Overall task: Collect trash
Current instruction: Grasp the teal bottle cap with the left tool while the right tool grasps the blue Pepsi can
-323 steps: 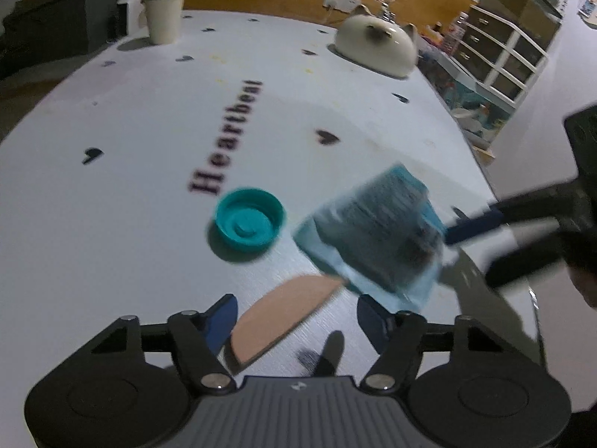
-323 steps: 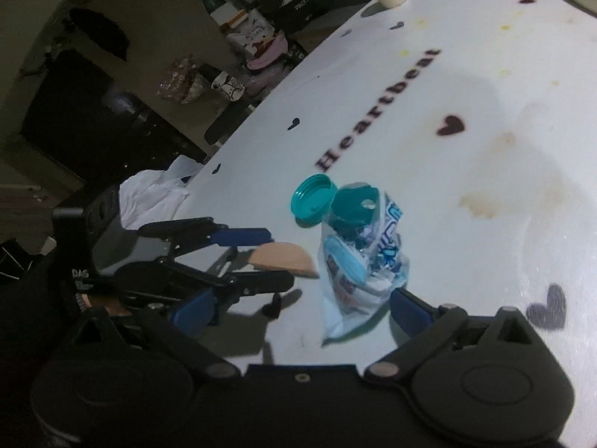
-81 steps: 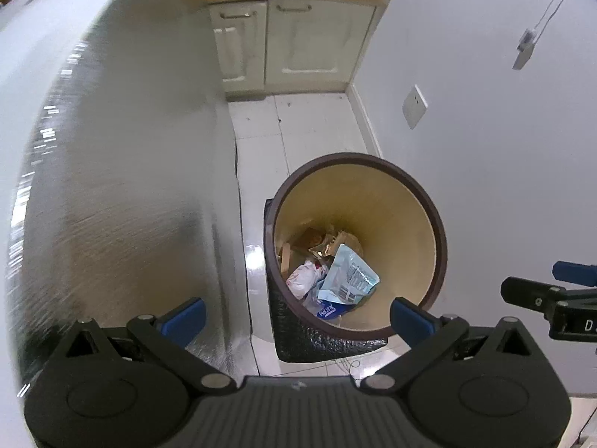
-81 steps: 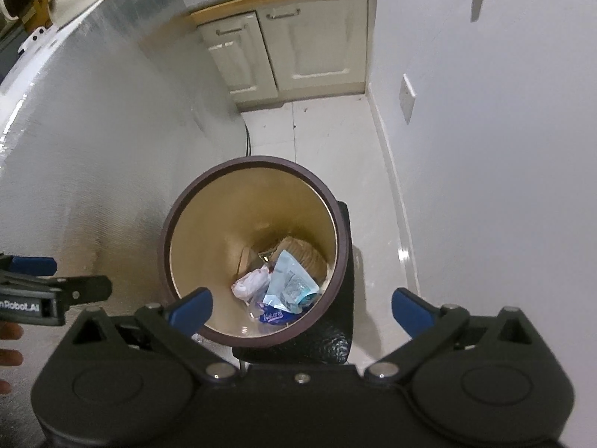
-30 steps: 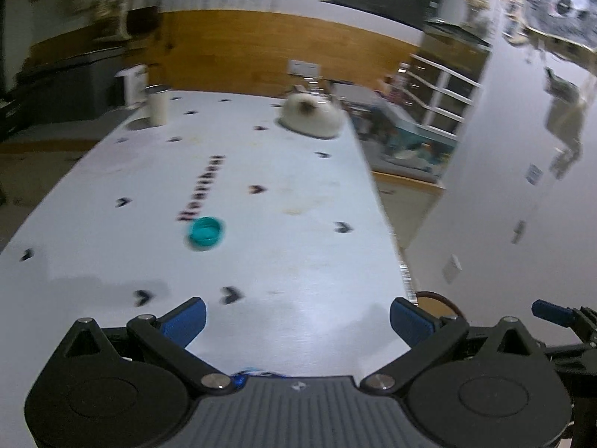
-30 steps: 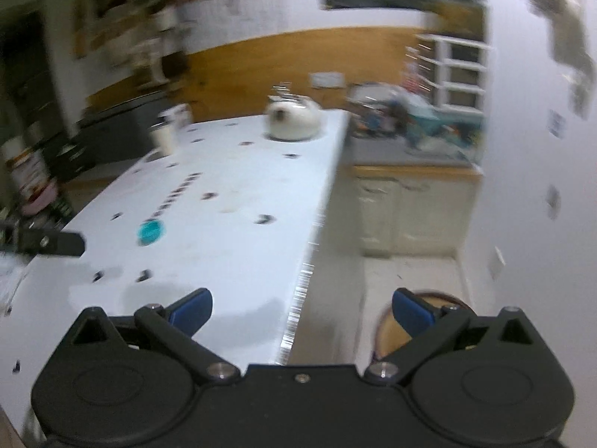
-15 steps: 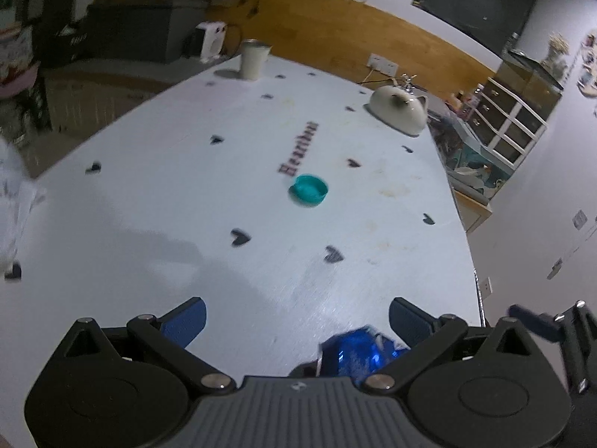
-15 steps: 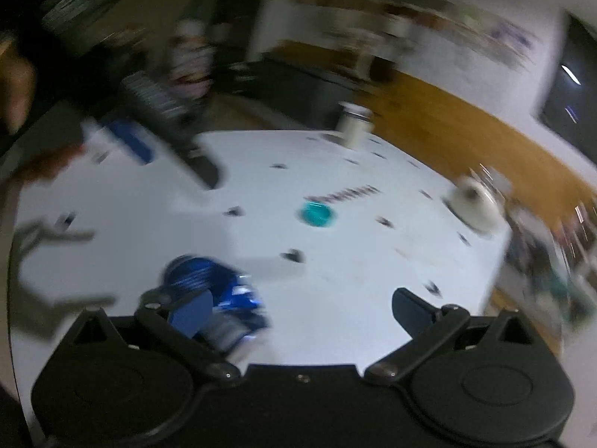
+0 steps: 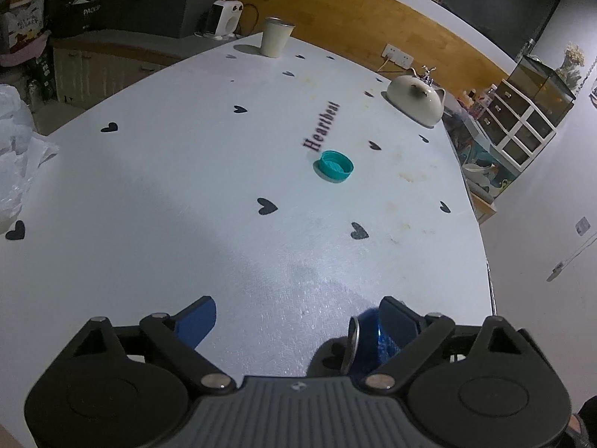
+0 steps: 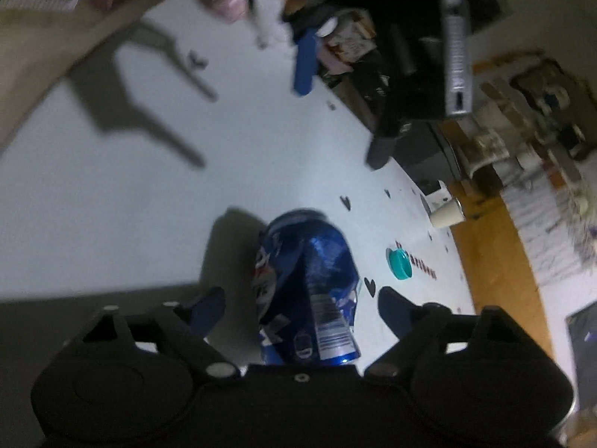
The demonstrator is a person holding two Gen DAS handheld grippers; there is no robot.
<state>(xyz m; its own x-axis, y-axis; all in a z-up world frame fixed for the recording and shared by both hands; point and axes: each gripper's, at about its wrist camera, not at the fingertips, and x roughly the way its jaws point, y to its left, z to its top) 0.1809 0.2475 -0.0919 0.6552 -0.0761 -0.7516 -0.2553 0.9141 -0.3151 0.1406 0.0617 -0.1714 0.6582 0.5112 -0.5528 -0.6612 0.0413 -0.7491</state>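
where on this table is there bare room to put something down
The widest bare stretch of the table runs between the plastic bag at its left edge and the teal cap. Another lies between the cup and the teapot. It is crowded near the edge, where the crushed blue can lies between the open fingers of the right gripper.

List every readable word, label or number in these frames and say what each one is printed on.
"Heartbeat": printed in dark letters on the white table, just beyond the teal cap.
"PACKS": partial print on a dark box at the far left; the rest is cut off.
Crushed blue can: white lettering, barcode and fine print, all too blurred to read.
Cardboard box at the far left: print too small to read.
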